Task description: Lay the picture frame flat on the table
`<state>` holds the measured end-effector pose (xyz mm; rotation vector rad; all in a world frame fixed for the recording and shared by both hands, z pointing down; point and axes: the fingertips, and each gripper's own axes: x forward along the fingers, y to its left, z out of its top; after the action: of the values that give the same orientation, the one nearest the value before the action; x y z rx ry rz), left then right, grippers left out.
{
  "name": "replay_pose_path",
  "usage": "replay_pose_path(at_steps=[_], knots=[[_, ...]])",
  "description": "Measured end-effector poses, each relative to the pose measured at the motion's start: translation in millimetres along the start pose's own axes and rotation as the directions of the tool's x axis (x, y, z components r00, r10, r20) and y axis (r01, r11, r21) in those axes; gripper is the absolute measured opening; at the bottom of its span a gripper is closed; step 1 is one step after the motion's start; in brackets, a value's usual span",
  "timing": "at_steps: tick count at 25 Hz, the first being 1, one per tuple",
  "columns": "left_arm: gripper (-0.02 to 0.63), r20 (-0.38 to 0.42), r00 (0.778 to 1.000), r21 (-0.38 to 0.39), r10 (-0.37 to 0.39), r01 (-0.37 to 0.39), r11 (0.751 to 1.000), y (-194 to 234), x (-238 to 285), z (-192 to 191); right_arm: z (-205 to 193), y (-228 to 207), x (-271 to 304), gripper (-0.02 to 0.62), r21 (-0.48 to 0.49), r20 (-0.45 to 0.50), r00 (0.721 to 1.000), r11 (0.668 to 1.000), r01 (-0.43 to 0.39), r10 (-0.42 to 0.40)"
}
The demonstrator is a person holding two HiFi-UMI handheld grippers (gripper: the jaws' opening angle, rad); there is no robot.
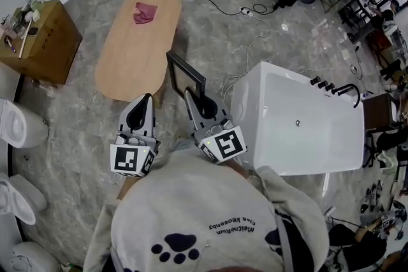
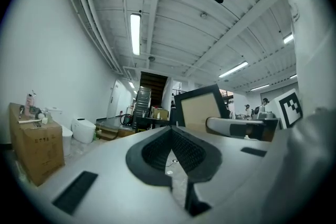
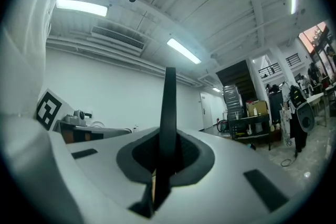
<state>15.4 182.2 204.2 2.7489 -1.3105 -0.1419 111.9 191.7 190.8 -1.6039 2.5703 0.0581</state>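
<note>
A black picture frame with a tan backing stands upright in the air just off the near end of the oval wooden table. My right gripper is shut on its lower edge. In the right gripper view the frame shows edge-on, rising from between the jaws of the right gripper. My left gripper hangs beside it to the left, shut and empty. In the left gripper view the left gripper has closed jaws, and the frame stands apart at the right.
A pink cloth lies at the table's far end. A white bathtub stands close on the right. A cardboard box and white toilets line the left side. Cables run over the marble floor beyond.
</note>
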Motion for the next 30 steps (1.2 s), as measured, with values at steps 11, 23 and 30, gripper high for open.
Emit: replay_pose_path(at_steps=[11,23,30], knots=[[0.009,0.000,0.983,0.020,0.182,-0.182,0.983,7,34,-15,-11,-37,41,0.023,0.055,-0.012,0.979,0.978,-0.203,0.204],[0.009,-0.057,0.954,0.010,0.295,-0.295,0.955,26,24,-27,-34,-31,61,0.023,0.110,-0.051,0.955,0.952,-0.287,0.293],[0.009,-0.079,0.954,-0.007,0.290,-0.291,0.957,46,38,-32,-46,-39,79,0.023,0.125,-0.084,0.957,0.956,-0.267,0.278]])
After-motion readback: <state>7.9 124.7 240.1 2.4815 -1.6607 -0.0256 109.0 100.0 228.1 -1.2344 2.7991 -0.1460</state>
